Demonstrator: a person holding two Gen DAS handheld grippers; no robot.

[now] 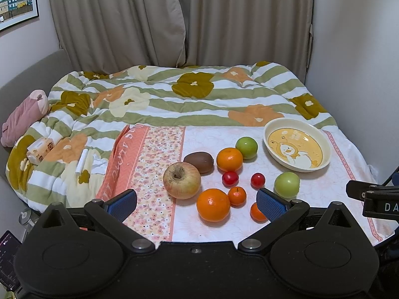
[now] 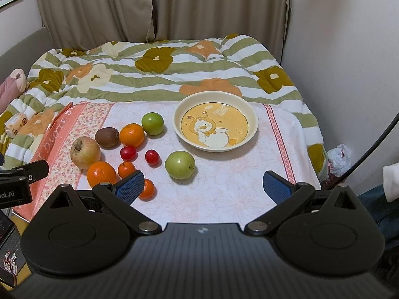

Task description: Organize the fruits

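Note:
Several fruits lie on a pink mat (image 2: 224,194): a large apple (image 1: 182,180), a kiwi (image 1: 199,162), two oranges (image 1: 213,204) (image 1: 229,159), two green apples (image 1: 286,184) (image 1: 246,147), two red cherry tomatoes (image 1: 230,178) (image 1: 257,180) and two small tangerines (image 1: 237,195) (image 2: 147,188). An empty cream plate with a duck picture (image 2: 245,109) stands at the far right. My left gripper (image 1: 197,203) is open and empty, near the front fruits. My right gripper (image 2: 203,186) is open and empty, in front of the nearer green apple (image 2: 180,165).
The mat lies on a bed with a striped flowered quilt (image 1: 174,94). A tissue pack (image 1: 40,149) and a pink pillow (image 1: 25,117) lie at the left. Curtains (image 1: 174,20) hang behind and a wall (image 2: 349,74) stands at the right.

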